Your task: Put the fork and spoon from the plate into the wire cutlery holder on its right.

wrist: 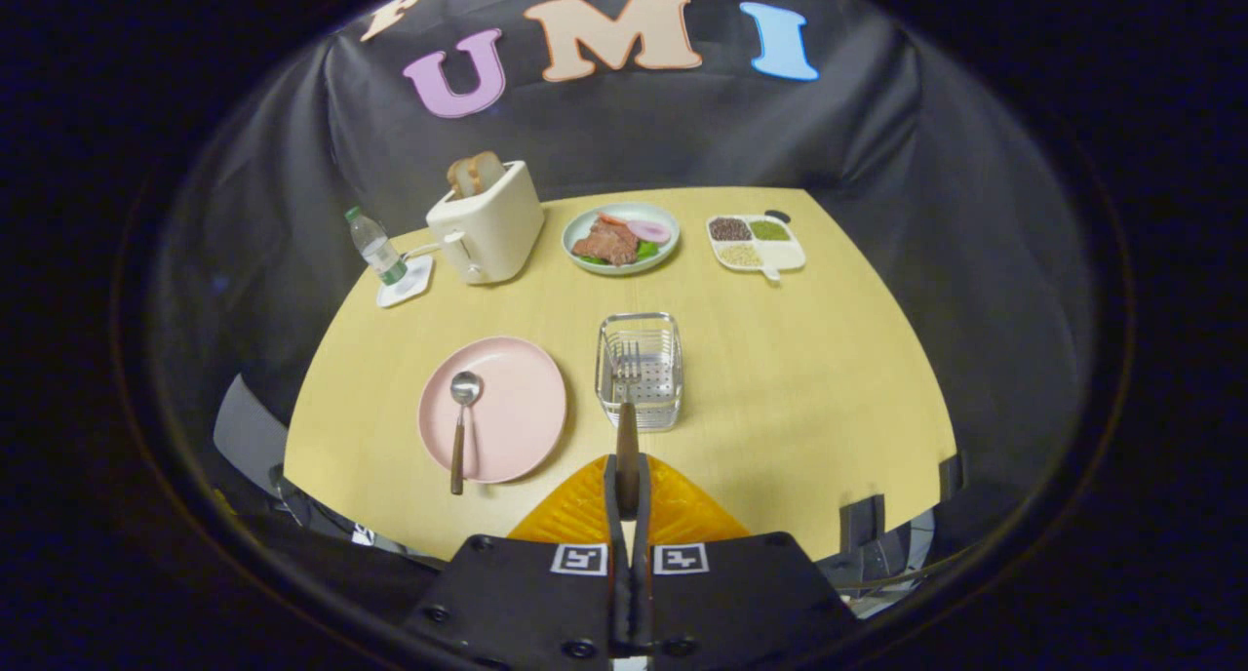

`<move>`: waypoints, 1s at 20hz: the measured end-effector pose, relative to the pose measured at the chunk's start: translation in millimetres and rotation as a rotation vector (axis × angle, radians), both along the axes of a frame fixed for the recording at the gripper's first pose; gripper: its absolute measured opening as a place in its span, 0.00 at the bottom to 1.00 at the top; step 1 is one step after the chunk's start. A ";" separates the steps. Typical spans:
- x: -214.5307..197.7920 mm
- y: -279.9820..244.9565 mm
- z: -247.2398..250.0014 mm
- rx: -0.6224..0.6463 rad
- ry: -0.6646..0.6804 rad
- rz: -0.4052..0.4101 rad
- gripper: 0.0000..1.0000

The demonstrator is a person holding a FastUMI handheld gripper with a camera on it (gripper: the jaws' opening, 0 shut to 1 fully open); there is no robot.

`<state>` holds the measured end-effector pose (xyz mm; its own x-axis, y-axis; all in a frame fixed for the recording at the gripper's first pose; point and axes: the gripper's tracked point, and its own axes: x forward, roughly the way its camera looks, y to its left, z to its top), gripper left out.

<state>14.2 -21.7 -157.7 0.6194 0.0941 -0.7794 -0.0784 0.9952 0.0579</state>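
Claw (627,486) fingers clamp my fork (629,413) by its handle, tines inside the wire cutlery holder (640,369). Spoon (461,422) lies on the pink plate (517,408).

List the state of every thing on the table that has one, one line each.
tool: shut on the fork handle
fork: held, tines in the wire cutlery holder
wire cutlery holder: upright, right of the pink plate
spoon: lying on the pink plate, handle over the rim
pink plate: holds the spoon
toaster: bread sticking up
water bottle: upright, capped
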 end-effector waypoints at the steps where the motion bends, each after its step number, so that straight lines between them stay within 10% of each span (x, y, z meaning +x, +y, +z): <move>1: 5.0 -0.6 -2.0 0.005 0.021 -0.001 0.03; 11: 37.5 1.3 -11.2 0.015 0.112 -0.015 0.11; 17: 37.8 10.8 -0.2 0.062 0.066 -0.044 1.00; 20: 38.7 15.1 11.0 0.042 -0.006 -0.036 1.00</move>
